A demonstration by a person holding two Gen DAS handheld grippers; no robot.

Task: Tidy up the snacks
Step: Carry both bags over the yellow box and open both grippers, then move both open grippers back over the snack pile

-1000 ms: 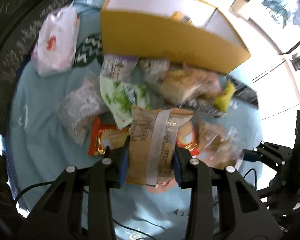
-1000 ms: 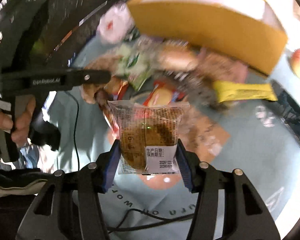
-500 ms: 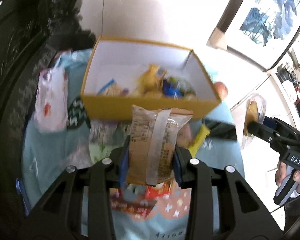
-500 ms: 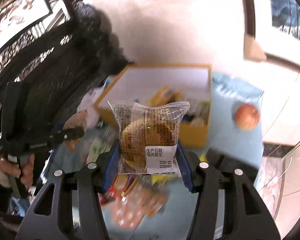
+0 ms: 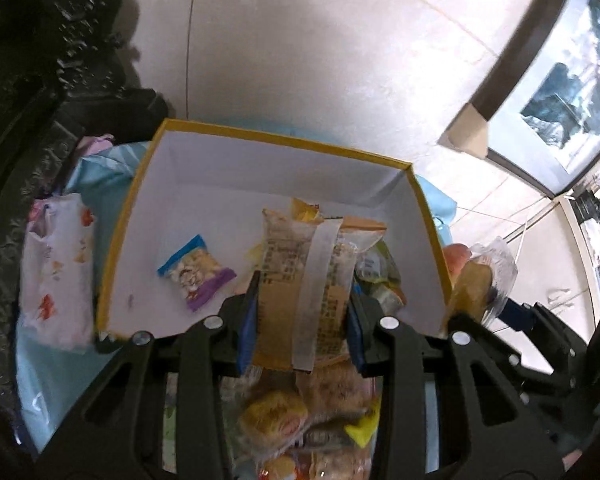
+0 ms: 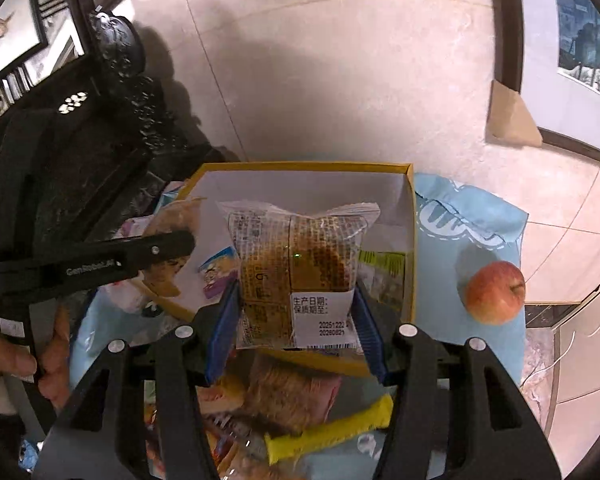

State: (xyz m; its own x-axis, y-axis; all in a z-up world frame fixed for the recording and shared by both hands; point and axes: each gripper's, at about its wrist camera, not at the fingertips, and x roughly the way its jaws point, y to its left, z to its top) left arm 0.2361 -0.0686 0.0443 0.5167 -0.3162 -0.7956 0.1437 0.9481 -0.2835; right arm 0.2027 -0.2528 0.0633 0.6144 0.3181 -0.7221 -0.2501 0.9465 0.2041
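The left gripper has its jaws clamped on a tan wrapped snack with a pale strip running down its back, and holds it upright over the near part of the yellow box. The right gripper has its jaws clamped on a clear-wrapped brown cake with a white date label, also raised in front of the same box, whose yellow near wall shows just under the packet.

Inside the white-lined box lie a small blue and purple packet towards the left, with a cluster of yellow and green wrappers at the right, partly hidden behind the tan snack. The left half of the box floor is bare.

The box stands on a table covered with a light blue cloth. On the cloth short of the box, more snacks are heaped between the gripper arms, among them a long yellow bar and round golden cakes. A white bag with orange print lies to the left of the box, and a red apple sits on the cloth to its right, apart from the box. In the right wrist view, the left gripper's black arm reaches across the box's left edge, with the person's hand gripping its handle.
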